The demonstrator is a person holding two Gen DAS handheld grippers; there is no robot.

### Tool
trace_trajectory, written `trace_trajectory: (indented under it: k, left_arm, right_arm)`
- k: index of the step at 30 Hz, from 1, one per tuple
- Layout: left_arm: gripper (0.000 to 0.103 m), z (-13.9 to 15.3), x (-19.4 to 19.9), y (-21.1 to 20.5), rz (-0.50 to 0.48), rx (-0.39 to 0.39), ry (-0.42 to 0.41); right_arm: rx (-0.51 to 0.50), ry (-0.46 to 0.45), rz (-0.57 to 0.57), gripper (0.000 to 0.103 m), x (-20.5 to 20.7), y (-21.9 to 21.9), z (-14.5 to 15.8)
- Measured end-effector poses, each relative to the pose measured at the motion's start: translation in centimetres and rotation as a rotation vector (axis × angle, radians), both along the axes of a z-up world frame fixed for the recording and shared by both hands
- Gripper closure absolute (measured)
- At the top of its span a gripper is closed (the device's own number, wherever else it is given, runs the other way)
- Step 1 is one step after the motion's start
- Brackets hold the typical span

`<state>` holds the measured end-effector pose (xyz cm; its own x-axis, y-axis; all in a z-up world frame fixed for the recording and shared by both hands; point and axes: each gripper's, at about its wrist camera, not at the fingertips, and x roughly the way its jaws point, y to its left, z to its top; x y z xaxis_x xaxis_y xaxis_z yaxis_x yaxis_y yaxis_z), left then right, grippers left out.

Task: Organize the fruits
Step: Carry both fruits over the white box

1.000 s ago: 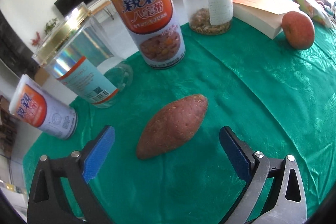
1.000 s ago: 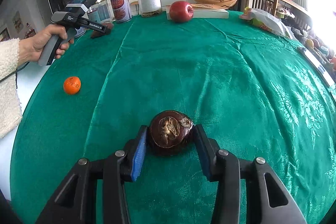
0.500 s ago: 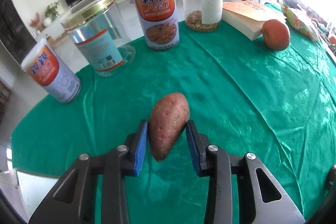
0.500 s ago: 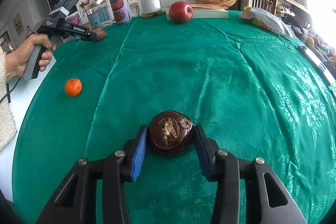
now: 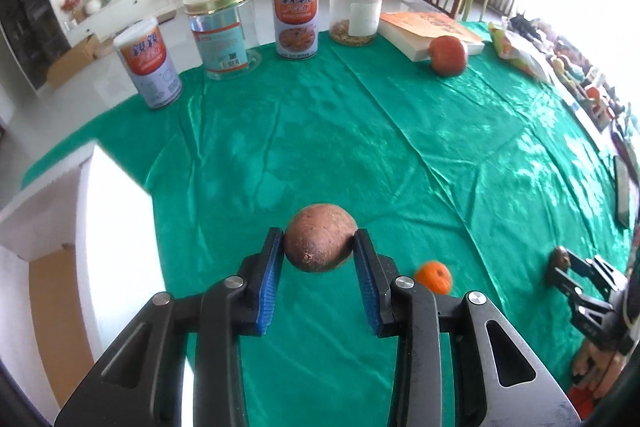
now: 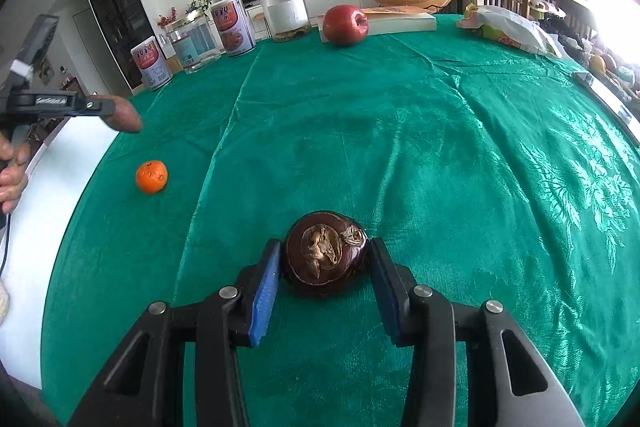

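The left hand-held gripper pinches a sweet potato clear above the green-clothed surface, its jaws having just closed on it. The right hand-held gripper pinches a dark round corm resting on the near cloth. A tangerine lies left; an apple sits far beside a book, cans and jars lining the far edge.

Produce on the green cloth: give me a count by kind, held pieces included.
Sweet potato: 1, in the left gripper
Water chestnut: 1, in the right gripper
Tangerine: 1
Red apple: 1
Total: 4
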<state>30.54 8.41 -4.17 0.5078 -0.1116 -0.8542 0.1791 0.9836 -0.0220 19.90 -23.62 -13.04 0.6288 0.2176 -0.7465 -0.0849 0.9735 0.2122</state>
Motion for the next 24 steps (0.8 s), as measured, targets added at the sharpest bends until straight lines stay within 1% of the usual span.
trace_trajectory:
  k: [3,5,7,8,11,12,13,16,18,20,22,24]
  left_arm:
    - [0.068,1.0,-4.8,-0.3,-0.006,-0.052,0.007]
    - [0.068,0.9,-8.0,-0.7,0.001,-0.083,0.044]
    - [0.068,0.0,-11.0,-1.6,0.013,-0.091,0.095]
    - [0.067,-0.6,-12.5,-2.0,0.013,-0.107,0.122]
    - [0.067,-3.4,-16.0,-3.4,0.032,-0.166,0.197]
    - [0.067,-4.1,-16.8,-3.7,0.043,-0.17,0.195]
    - [0.067,-3.9,-17.5,-4.0,0.051,-0.157,0.135]
    - [0.067,-3.9,-17.5,-5.0,0.053,-0.122,0.066]
    - [0.067,-3.9,-17.3,-6.0,0.01,-0.062,0.007]
    - [0.066,-4.2,-17.1,-7.0,-0.026,-0.02,-0.049]
    - [0.067,-4.6,-16.2,-7.8,-0.044,0.006,-0.081]
    - [0.067,-5.4,-15.1,-8.4,-0.039,0.01,-0.086]
  right_arm:
    - [0.034,0.001,-0.003,0.059,-0.3,-0.4,0.0]
    - [0.062,0.006,-0.012,0.059,-0.5,-0.7,0.0]
    - [0.096,0.012,-0.018,0.059,-0.8,-0.9,0.0]
    - [0.106,0.015,-0.016,0.059,-0.9,-0.9,0.0]
    - [0.095,0.013,-0.003,0.059,-1.3,-0.3,0.2]
    - [0.087,0.007,0.003,0.059,-1.4,-0.1,0.3]
    - [0.076,0.0,0.009,0.059,-1.6,0.1,0.5]
    - [0.039,-0.018,0.021,0.059,-1.9,0.7,0.8]
    - [0.02,-0.01,0.026,0.059,-1.8,1.1,0.7]
    - [0.013,0.003,0.027,0.059,-1.7,1.2,0.4]
    - [0.006,0.011,0.025,0.059,-1.6,1.2,0.2]
    - [0.002,0.016,0.021,0.059,-1.6,1.1,0.1]
